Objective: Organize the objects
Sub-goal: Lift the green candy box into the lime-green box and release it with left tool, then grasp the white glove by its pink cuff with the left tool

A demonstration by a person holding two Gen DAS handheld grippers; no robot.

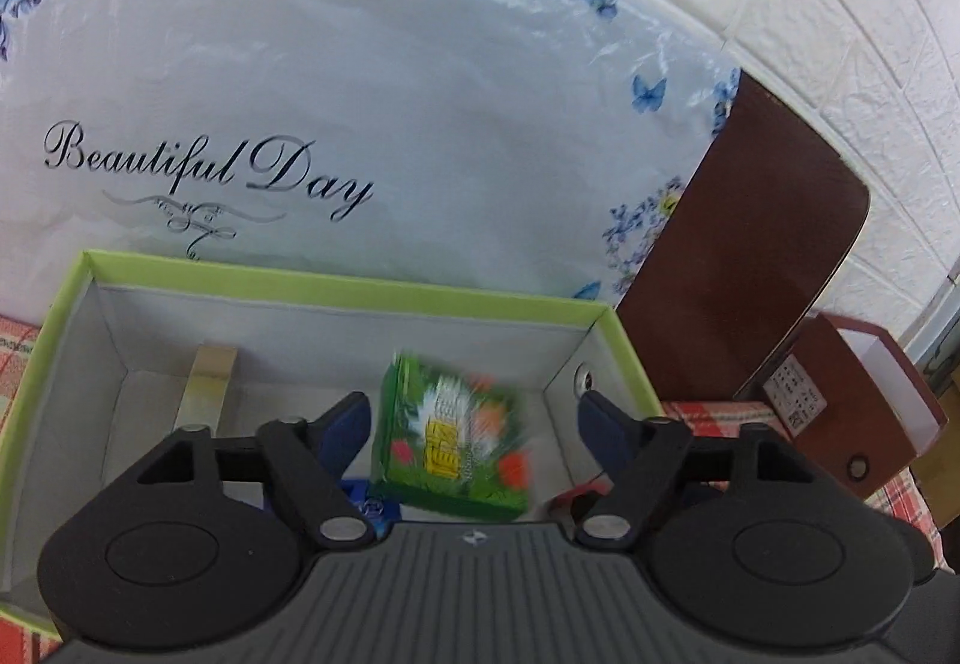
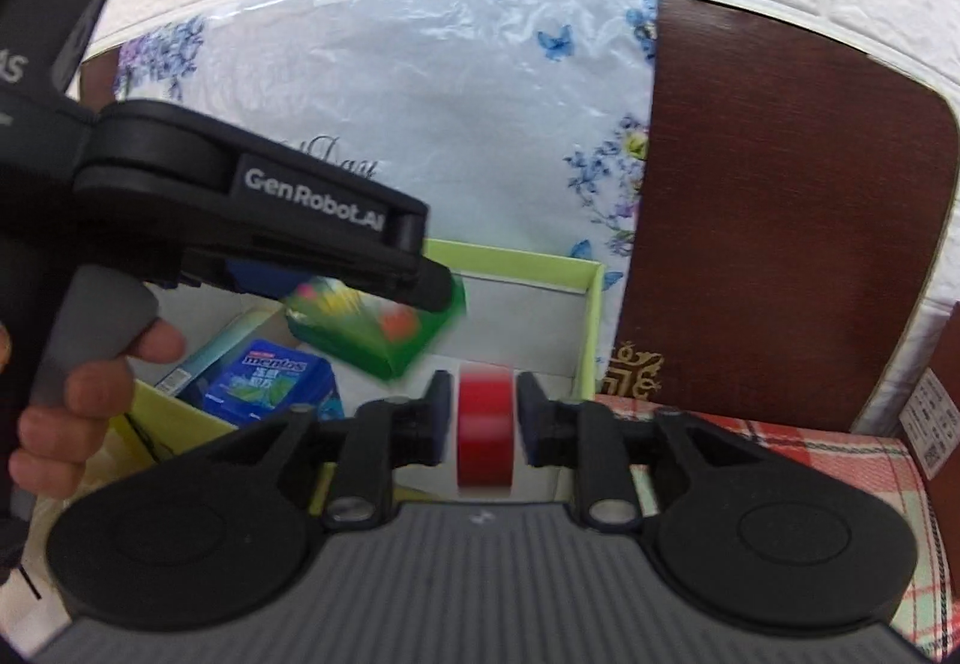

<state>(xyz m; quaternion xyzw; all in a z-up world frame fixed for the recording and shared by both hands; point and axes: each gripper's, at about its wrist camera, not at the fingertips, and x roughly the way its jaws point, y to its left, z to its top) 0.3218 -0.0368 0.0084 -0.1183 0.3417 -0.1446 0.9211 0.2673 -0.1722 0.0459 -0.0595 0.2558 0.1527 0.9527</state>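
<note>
Drop-off into green-rimmed box (image 1: 336, 284): left gripper (image 1: 474, 418) spread around blurred green packet (image 1: 453, 448); right gripper (image 2: 485, 415) loosely brackets red roll (image 2: 485, 427); release low, centred.

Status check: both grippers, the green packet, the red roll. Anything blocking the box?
Left gripper open, green packet loose between its jaws, over the box. Right gripper open, red roll in the gap, pads clear. Mint pack already inside; nothing blocking.

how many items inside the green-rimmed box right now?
4 visible: green packet tilted mid-box, blue Mentos pack in the near-left part, teal box beside it along the left wall, tan strip at the far-left. Grippers block part of the floor, so more may be hidden.
</note>
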